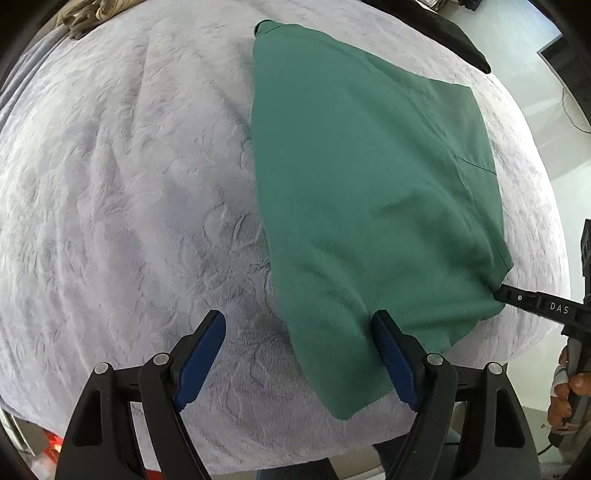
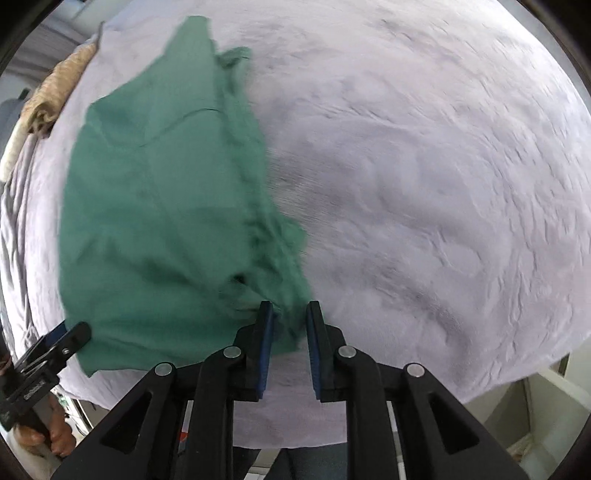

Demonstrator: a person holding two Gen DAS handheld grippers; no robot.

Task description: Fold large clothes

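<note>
A large green garment [image 1: 369, 177] lies folded lengthwise on a pale lilac plush bed cover [image 1: 129, 184]. My left gripper [image 1: 299, 321] is open wide over the garment's near corner, its right finger [image 1: 391, 347] resting on the cloth. My right gripper [image 2: 290, 314] is nearly closed, with the garment's bunched near edge [image 2: 288, 325] between its blue pads; the cloth [image 2: 166, 206] spreads to the left. The right gripper also shows in the left wrist view [image 1: 496, 293] at the garment's right edge. The left gripper shows in the right wrist view [image 2: 74, 336].
A beige bundle of fabric [image 2: 51, 99] lies at the far edge of the bed. A black item [image 1: 450, 33] sits at the far right of the bed. The bed's near edge [image 1: 258, 461] drops to the floor just below the grippers.
</note>
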